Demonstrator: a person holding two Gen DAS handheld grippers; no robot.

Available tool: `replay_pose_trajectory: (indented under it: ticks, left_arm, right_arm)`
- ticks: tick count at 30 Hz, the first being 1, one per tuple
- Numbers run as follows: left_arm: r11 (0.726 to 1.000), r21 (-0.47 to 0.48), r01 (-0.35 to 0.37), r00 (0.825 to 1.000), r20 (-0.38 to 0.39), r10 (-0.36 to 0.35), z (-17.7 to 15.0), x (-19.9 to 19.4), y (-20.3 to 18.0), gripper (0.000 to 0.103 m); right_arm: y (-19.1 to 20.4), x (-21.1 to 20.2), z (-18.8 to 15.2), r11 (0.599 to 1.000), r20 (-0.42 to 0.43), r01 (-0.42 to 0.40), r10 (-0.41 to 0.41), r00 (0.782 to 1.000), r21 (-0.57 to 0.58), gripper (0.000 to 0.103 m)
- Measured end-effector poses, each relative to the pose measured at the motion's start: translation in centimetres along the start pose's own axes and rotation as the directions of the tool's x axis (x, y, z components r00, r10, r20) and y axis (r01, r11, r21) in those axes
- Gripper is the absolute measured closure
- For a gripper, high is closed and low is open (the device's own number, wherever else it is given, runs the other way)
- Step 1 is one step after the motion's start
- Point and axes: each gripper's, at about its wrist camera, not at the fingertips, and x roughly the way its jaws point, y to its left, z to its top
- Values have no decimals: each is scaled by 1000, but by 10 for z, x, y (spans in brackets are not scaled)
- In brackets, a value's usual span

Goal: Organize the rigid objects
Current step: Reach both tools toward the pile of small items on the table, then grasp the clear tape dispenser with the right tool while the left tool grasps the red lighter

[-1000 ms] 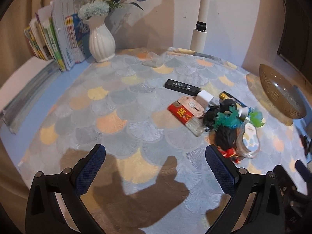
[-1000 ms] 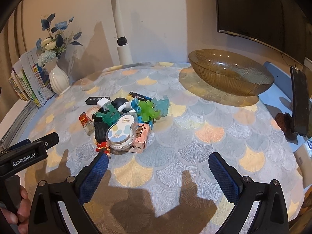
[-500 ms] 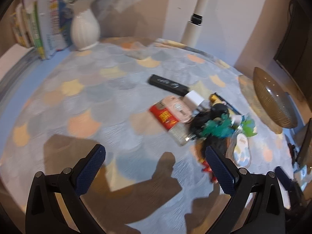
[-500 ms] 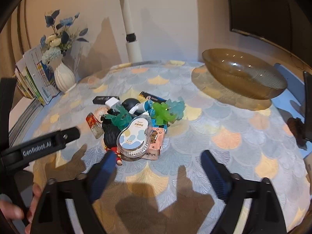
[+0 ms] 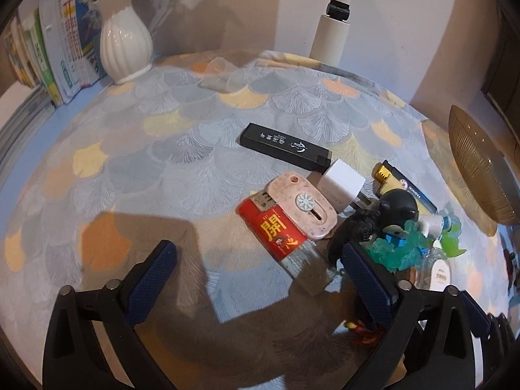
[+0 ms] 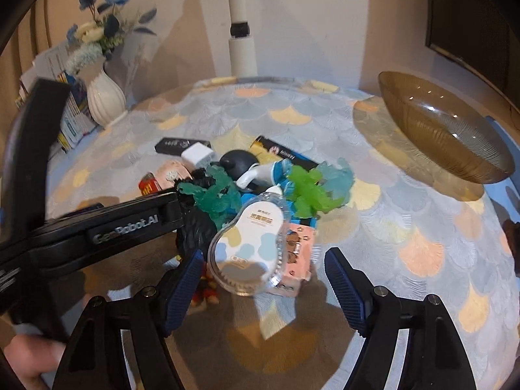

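A pile of small items lies mid-table. In the left wrist view I see a red lighter (image 5: 282, 234), a pink speckled cutter (image 5: 302, 204), a white charger cube (image 5: 342, 184), a black stick (image 5: 286, 149), a black bear figure (image 5: 377, 221) and teal figures (image 5: 399, 250). My left gripper (image 5: 256, 273) is open just before the red lighter. In the right wrist view a clear correction-tape dispenser (image 6: 250, 240) lies on a pink box (image 6: 297, 250). My right gripper (image 6: 263, 279) is open, its fingers on either side of the dispenser's near end. The left gripper's body (image 6: 97, 224) crosses that view.
An amber glass bowl (image 6: 445, 130) stands at the right. A white vase (image 5: 125, 45) with flowers and a row of books (image 5: 48, 55) stand at the back left. A white lamp pole (image 6: 242, 32) rises at the back. The cloth (image 5: 130, 169) left of the pile holds nothing.
Both grippers have moved forward and down toward the pile. The right gripper's fingers have narrowed somewhat and now flank the dispenser.
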Motion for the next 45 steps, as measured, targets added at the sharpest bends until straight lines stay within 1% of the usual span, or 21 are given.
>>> replay_pose_trajectory:
  ticks: [1, 2, 4, 6, 11, 13, 16, 18, 20, 22, 23, 25, 27, 28, 32, 36, 37, 39, 41, 43, 45]
  left_arm:
    - [1000, 16, 11, 1000, -7, -11, 0, 0, 1, 17]
    - [999, 27, 27, 1000, -16, -27, 0, -1, 4, 28]
    - [997, 52, 51, 999, -20, -50, -1, -5, 8, 34]
    - [992, 111, 54, 998, -23, -52, -5, -11, 13, 42]
    - [984, 174, 31, 998, -55, -22, -9, -13, 32, 43]
    - [983, 162, 86, 995, -58, -78, -8, -17, 38, 43]
    - [976, 137, 169, 985, -48, -164, -5, -23, 30, 31]
    - [971, 146, 187, 982, -51, -182, -5, -20, 15, 27]
    - [975, 165, 146, 988, -64, -137, -5, -9, -3, 27]
    - [983, 172, 72, 995, -81, -58, -5, 3, -13, 28]
    - [981, 188, 41, 998, -47, -33, -5, 3, -17, 28]
    - [978, 205, 37, 999, -36, -30, -6, 4, -19, 33]
    - [975, 217, 55, 998, -39, -48, -8, -1, -14, 51]
    - [972, 227, 65, 997, -46, -56, -9, -5, -7, 53]
    - [975, 215, 47, 998, -51, -37, -12, -14, 29, 54]
    - [976, 209, 68, 996, -65, -56, -7, -18, 49, 54]
    - [974, 206, 90, 995, -63, -78, -5, -20, 51, 52]
    - [973, 198, 117, 993, -56, -108, -1, -20, 50, 36]
    - [972, 198, 130, 991, -61, -120, 4, -13, 43, 36]
    - [975, 197, 105, 993, -72, -92, 8, -2, 36, 36]
    - [977, 192, 92, 994, -72, -79, 10, 4, 32, 41]
  right_arm:
    - [0, 3, 0, 1000, -3, 4, -4, 1000, 6, 36]
    - [-1, 2, 0, 1000, 6, -3, 3, 1000, 11, 46]
    - [-1, -2, -2, 1000, 23, 16, -16, 1000, -6, 55]
    - [-2, -6, -4, 1000, 33, 18, -17, 999, -13, 55]
    - [-15, -15, -10, 1000, 33, 7, -7, 999, -10, 55]
    - [-19, -19, -13, 1000, 36, 10, -10, 999, -2, 55]
    - [-27, -27, -16, 1000, 47, 12, -12, 999, -3, 56]
    - [-31, -29, -17, 1000, 47, 18, -18, 999, -2, 56]
    - [-36, -30, -18, 1000, 43, 22, -22, 999, 4, 58]
    - [-41, -31, -21, 1000, 36, 28, -28, 999, 2, 60]
    - [-43, -31, -22, 1000, 33, 31, -31, 999, 2, 63]
    - [-48, -31, -24, 999, 28, 36, -36, 999, 0, 65]
    - [-54, -32, -26, 1000, 25, 30, -30, 999, 2, 65]
    - [-58, -32, -27, 1000, 22, 24, -24, 999, 1, 65]
    - [-67, -34, -33, 1000, 13, 16, -16, 1000, -19, 65]
    - [-70, -35, -36, 999, -2, -14, 14, 1000, -33, 63]
    - [-71, -36, -36, 999, -2, -26, 26, 1000, -39, 58]
    - [-74, -40, -34, 998, 12, -41, 42, 999, -38, 45]
    - [-79, -43, -30, 998, 27, -57, 58, 998, -32, 43]
    - [-81, -40, -23, 997, 18, -69, 70, 997, -37, 43]
    - [-81, -32, -17, 995, -5, -85, 85, 996, -55, 43]
